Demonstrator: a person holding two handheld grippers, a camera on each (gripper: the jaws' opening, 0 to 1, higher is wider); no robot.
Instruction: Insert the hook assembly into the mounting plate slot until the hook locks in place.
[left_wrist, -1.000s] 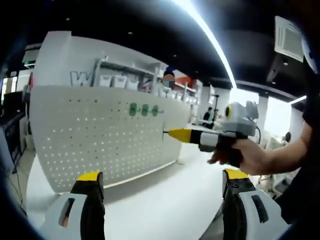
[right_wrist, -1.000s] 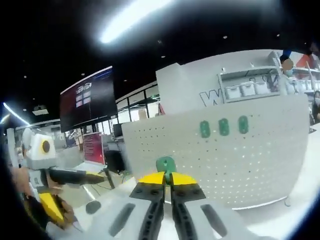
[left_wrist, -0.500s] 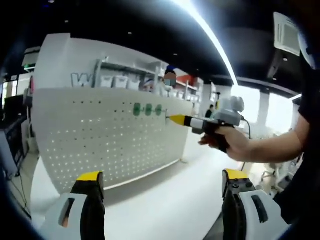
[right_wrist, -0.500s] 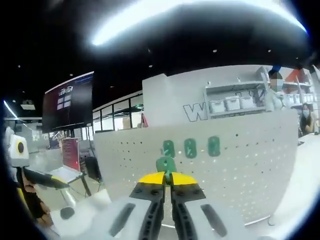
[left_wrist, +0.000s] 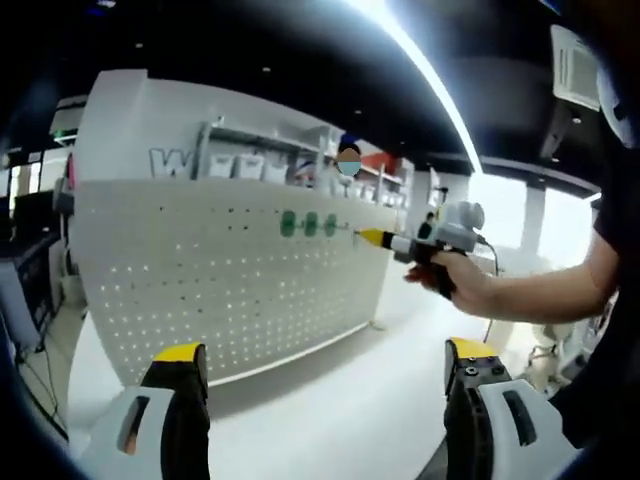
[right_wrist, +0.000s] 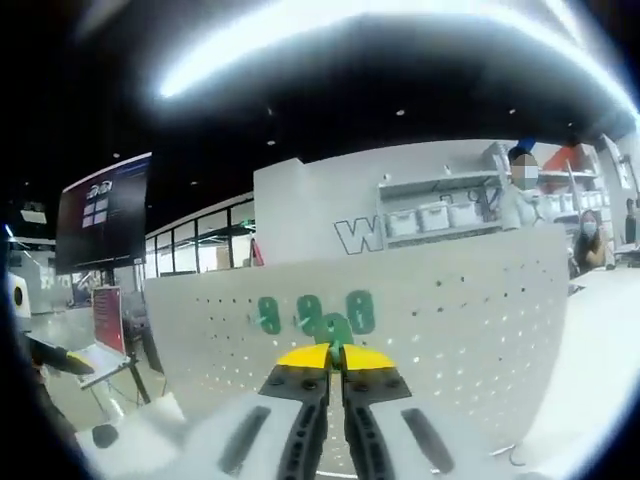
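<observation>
The right gripper (right_wrist: 335, 362), clamped on the small green plastic hook (right_wrist: 333, 327), seemingly points straight at the white perforated pegboard plate (right_wrist: 450, 310) just beyond.

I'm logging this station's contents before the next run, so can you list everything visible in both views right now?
Pegboard: one, white, upright on the table.
Mounted hooks: three, green, in a row high on the pegboard.
Held hook: one, green, pinched in the right gripper, close to the mounted row.
Table: one, white, under the pegboard.
Shelf with bins: one, white, behind the pegboard.
Screen: one, dark, far left in the right gripper view.
People: a few, behind the pegboard.
Left gripper: yellow-tipped jaws wide apart, holding nothing.
Right gripper: yellow-tipped jaws shut on the hook.
Hand: holding the right gripper.
</observation>
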